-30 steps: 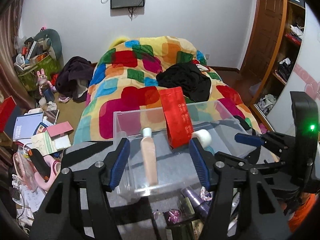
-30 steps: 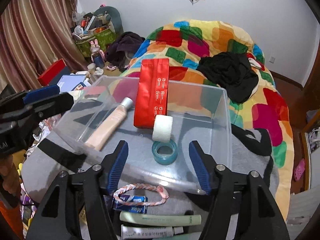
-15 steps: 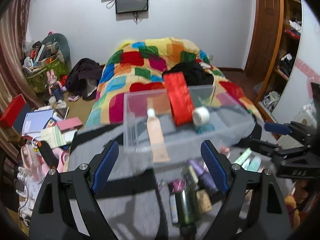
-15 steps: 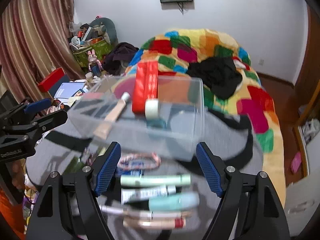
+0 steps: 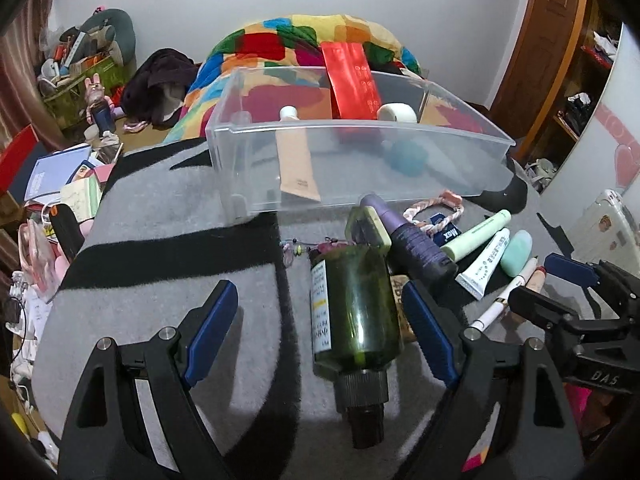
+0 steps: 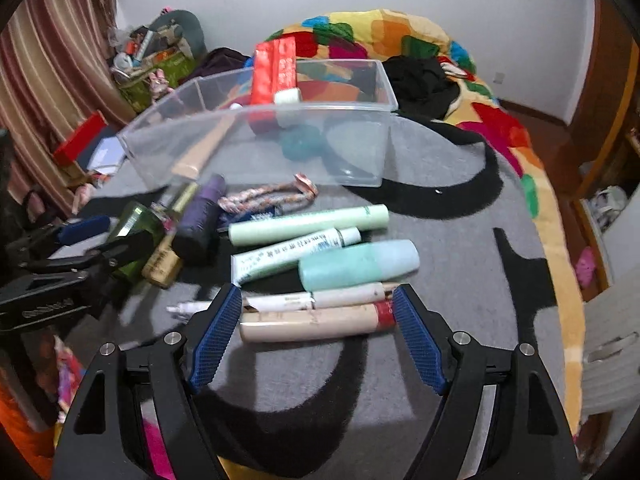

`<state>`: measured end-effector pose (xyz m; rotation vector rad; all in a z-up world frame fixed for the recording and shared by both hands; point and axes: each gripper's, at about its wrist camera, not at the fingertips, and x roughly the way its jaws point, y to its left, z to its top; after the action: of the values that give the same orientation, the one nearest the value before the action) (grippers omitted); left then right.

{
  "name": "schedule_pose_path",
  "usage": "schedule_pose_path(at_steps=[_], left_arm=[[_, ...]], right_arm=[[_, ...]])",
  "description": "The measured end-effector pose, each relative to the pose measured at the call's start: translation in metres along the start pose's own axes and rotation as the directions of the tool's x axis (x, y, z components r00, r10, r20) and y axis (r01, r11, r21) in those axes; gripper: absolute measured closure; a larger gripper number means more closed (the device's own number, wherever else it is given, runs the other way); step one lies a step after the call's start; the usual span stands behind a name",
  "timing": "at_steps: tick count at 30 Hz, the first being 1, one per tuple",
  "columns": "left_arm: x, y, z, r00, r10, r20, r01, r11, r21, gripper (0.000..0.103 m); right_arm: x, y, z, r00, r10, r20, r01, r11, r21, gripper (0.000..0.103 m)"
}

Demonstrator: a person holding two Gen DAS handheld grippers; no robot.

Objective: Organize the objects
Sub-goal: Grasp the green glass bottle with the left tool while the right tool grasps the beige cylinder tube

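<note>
A clear plastic bin [image 5: 360,132] [image 6: 260,112] stands on the grey-and-black blanket. It holds a red pouch [image 5: 352,80], a beige tube [image 5: 294,160], a white tape roll [image 5: 398,112] and a teal ring. Before it lie loose toiletries. My left gripper [image 5: 320,304] is open low over the blanket. A dark green bottle [image 5: 354,312] lies between its fingers, close to the right pad. My right gripper [image 6: 316,294] is open, and a beige tube with a red band [image 6: 312,322] lies lengthwise between its pads. Each gripper shows in the other's view [image 5: 552,288] [image 6: 104,240].
A purple cylinder [image 6: 198,220], a braided cord [image 6: 264,196], a pale green tube [image 6: 308,224], a white tube [image 6: 292,254], a mint bottle [image 6: 358,264] and a white pen [image 6: 320,300] crowd the blanket. Beyond lie a colourful quilt [image 6: 500,128], floor clutter at left and wooden shelves at right.
Both grippers drew back from the bin and sank toward the blanket, and their jaws widened. The green bottle and the red-banded tube now lie between the fingers.
</note>
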<state>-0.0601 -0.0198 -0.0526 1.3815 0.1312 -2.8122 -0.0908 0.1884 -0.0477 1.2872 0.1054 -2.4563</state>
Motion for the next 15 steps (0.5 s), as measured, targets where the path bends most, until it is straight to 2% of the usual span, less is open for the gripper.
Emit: schedule_pose_path(at_steps=[2,8,11,15], left_arm=[[-0.004,-0.003,-0.004,0.999,0.019,0.027,-0.019,1.0,0.01,0.019],[-0.009,-0.004,-0.007,0.998,0.026,0.05,-0.027,0.999,0.026,0.039],[-0.008,-0.003,-0.008,0.999,0.019,0.05,-0.02,1.0,0.012,0.048],[-0.008,-0.001,-0.01,0.999,0.012,0.045,-0.011,1.0,-0.009,0.06]], right_arm=[[-0.002,-0.001,-0.003,1.0,-0.005,0.007,0.005,1.0,0.001,0.027],[-0.002,-0.019,-0.018,0.999,-0.033,-0.042,0.035,0.999,0.031,0.03],[-0.008,-0.03,-0.023,0.999,-0.045,-0.027,0.046,0.997,0.058,0.034],[-0.011,-0.039,-0.021,0.999,-0.047,-0.025,0.049,0.995,0.084,0.05]])
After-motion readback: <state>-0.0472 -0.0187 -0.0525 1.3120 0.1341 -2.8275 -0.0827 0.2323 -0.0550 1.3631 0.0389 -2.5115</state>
